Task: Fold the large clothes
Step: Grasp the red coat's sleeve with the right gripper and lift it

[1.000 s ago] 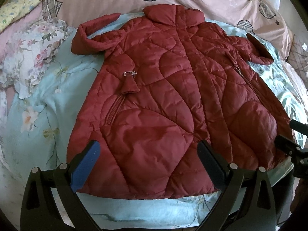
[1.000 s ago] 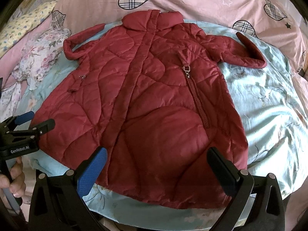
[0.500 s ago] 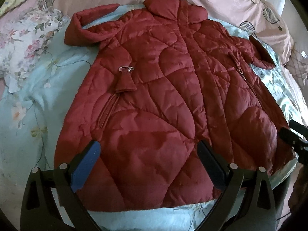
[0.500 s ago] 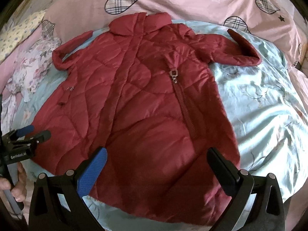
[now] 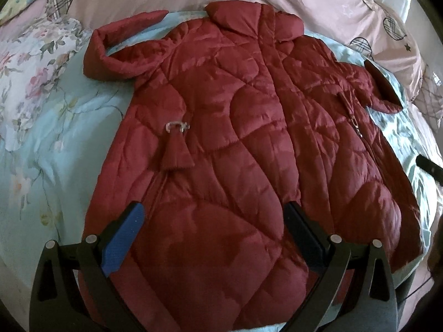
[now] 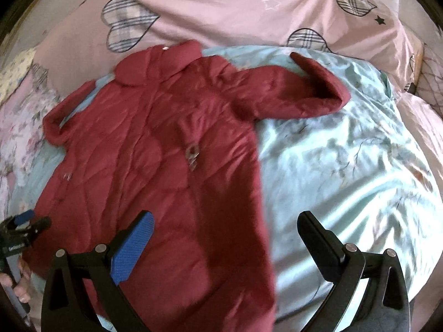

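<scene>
A long red quilted coat (image 5: 235, 152) lies flat, front up, on a light blue floral sheet, collar at the far end and both sleeves out to the sides. It also shows in the right wrist view (image 6: 155, 171). My left gripper (image 5: 213, 221) is open and empty above the coat's lower hem, left of centre. My right gripper (image 6: 229, 232) is open and empty above the coat's right lower edge. The left gripper's tips show at the left edge of the right wrist view (image 6: 25, 221).
A pink quilt with plaid hearts (image 6: 235, 8) lies behind the coat. Flowered bedding (image 5: 25, 63) is heaped at the left. The light blue sheet (image 6: 346, 166) spreads to the right of the coat. The bed's near edge is just below the hem.
Both grippers have moved forward over the coat. The right gripper has also swung right, so the coat sits further left in its view. Both stay open.
</scene>
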